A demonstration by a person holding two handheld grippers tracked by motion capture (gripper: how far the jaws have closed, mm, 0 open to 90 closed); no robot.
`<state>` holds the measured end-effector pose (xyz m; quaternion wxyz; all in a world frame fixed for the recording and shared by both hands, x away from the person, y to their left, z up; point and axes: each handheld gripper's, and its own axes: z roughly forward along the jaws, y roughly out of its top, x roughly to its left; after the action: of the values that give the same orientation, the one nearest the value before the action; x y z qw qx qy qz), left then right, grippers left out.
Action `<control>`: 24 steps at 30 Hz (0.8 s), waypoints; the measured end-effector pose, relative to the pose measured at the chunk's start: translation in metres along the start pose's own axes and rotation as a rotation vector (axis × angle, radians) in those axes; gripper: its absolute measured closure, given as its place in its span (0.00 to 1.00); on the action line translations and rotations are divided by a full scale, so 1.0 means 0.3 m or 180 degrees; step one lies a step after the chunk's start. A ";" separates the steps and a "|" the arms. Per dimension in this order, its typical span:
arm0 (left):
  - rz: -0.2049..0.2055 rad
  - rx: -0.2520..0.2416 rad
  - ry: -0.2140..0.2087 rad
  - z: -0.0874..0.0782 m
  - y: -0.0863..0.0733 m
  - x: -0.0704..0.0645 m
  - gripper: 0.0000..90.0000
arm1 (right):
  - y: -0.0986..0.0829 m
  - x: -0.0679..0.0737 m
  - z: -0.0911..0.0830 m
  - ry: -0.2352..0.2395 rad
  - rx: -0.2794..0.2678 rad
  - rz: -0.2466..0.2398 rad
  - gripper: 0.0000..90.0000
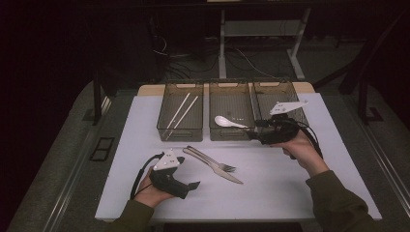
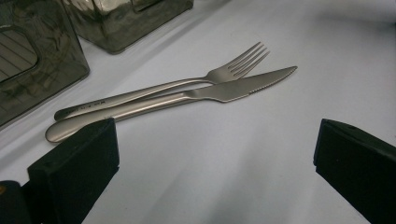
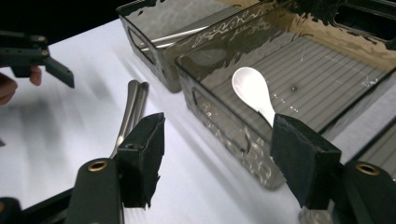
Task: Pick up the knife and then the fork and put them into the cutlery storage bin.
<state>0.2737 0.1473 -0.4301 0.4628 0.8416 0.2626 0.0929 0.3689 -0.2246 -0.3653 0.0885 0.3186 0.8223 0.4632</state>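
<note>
Your right gripper [image 1: 252, 133] hangs at the near rim of the middle bin [image 1: 231, 133] with its jaws apart and empty, and the white spoon [image 1: 229, 122] lies inside that bin. Your left gripper [image 1: 192, 185] rests low over the surface [image 1: 270, 193], jaws also spread, near the fork [image 1: 209, 160] and knife [image 1: 215, 167], which lie touching side by side.

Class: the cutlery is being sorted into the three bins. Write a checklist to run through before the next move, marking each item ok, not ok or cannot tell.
1. Left gripper open, holding nothing: ok.
2. Fork and knife lie ahead of its jaws on the table, unobstructed: ok.
3. Fork and knife apart enough to grasp one alone: not ok, they lie side by side, touching.
4. Right gripper open, spoon released in the middle bin: ok.
5. Right bin free for the next piece: cannot tell, the right hand covers part.
</note>
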 end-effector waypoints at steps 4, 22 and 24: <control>-0.0012 -0.0003 0.0012 -0.003 -0.002 0.001 0.00 | -0.050 0.020 -0.027 -0.0014 -0.0074 0.0023 0.37; 0.0006 -0.0007 0.0053 -0.011 0.000 -0.002 0.00 | -0.276 0.057 -0.116 -0.0236 -0.0111 0.0190 0.26; 0.0028 0.0009 0.0057 -0.015 0.002 -0.002 0.00 | -0.304 0.061 -0.129 -0.0281 -0.0126 0.0234 0.24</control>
<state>0.2717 0.1498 -0.4270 0.4588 0.8425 0.2632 0.1022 0.2973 -0.2742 -0.4156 0.1139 0.3668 0.7960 0.4678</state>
